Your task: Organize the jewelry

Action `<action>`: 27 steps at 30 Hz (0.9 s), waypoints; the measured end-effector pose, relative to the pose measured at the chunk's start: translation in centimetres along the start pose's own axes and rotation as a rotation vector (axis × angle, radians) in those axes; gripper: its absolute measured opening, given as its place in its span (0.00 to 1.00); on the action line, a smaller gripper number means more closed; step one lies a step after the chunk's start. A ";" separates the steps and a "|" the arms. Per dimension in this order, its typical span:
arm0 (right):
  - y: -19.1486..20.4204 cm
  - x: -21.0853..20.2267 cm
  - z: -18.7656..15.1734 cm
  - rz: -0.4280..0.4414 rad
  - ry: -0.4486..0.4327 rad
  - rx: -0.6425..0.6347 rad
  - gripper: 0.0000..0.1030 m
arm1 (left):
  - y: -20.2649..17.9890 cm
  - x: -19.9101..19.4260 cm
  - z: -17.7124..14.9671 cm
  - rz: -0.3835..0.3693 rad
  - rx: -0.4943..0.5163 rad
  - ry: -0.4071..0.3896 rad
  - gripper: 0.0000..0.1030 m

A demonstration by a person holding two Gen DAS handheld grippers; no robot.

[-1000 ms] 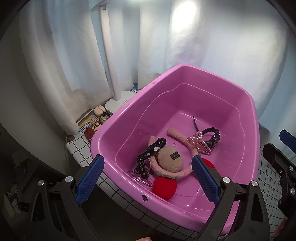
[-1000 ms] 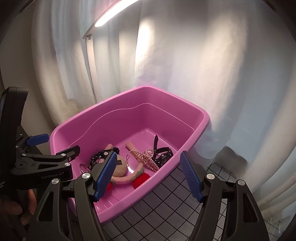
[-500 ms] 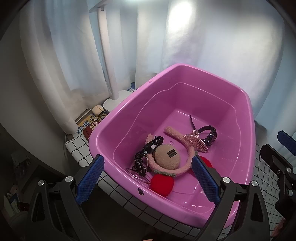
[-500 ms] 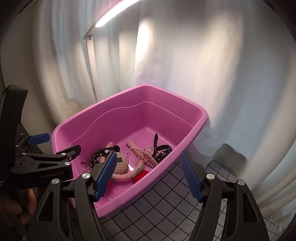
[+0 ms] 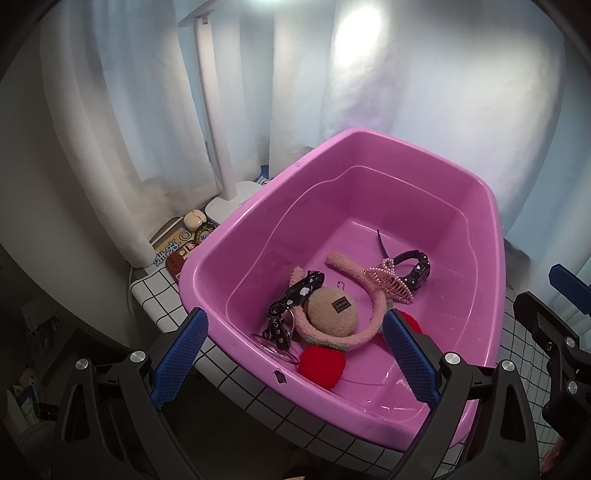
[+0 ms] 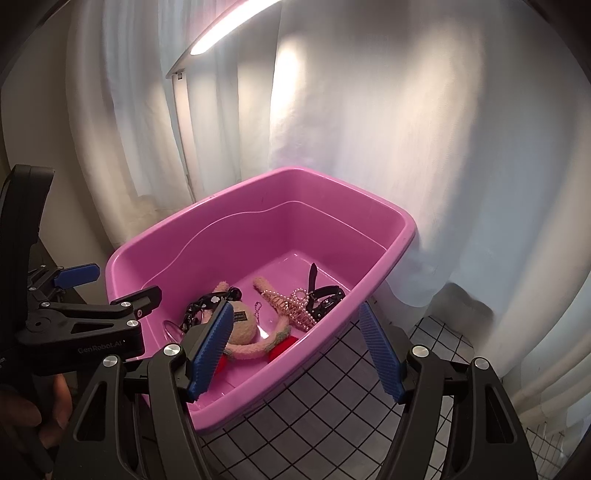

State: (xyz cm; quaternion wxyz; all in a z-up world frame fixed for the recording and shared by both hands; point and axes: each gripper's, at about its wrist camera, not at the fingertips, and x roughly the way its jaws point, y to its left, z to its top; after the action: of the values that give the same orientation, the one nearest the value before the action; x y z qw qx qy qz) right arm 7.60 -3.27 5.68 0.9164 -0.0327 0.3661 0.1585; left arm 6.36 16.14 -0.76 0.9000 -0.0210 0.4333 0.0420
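A: Several accessories, one lot, all lying in the pink tub (image 5: 480, 258): fuzzy pink headband (image 5: 354, 334) with a tan plush ball (image 5: 330, 314), pearl hair claw (image 5: 388, 282) resting across the headband's upper end, black studded strap (image 5: 415, 267) behind the claw, black chain piece (image 5: 291, 306) touching the ball, red pom-pom (image 5: 322, 365) nearest the front wall.

B: Tools?

A: Left gripper (image 5: 295, 360), jaws spread wide, holding nothing, hanging over the tub's near rim. Right gripper (image 6: 295, 354), likewise wide and holding nothing, straddling the tub's corner; its left pad hides part of the ball.

B: Surroundings?

A: White lamp base (image 5: 229, 201) with upright post just behind the tub's left corner. Small cream case (image 5: 194, 219) and printed packets (image 5: 181, 247) beside it, against the tub wall.

B: Surface, room?

A: White tiled counter (image 5: 159, 295) with dark grid lines; tub near its edge. White curtains (image 6: 369, 129) behind. Lit lamp bar (image 6: 229, 29) overhead.
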 end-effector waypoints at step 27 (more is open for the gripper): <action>0.1 -0.2 -0.4 -0.002 0.005 0.007 0.66 | 0.1 0.0 -0.1 -0.015 -0.010 -0.009 0.91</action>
State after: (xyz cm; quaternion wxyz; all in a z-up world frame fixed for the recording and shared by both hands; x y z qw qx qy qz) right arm 7.12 -3.28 5.55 0.9157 -0.0301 0.3689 0.1562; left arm 6.33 16.26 -0.83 0.9020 -0.0287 0.4291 0.0373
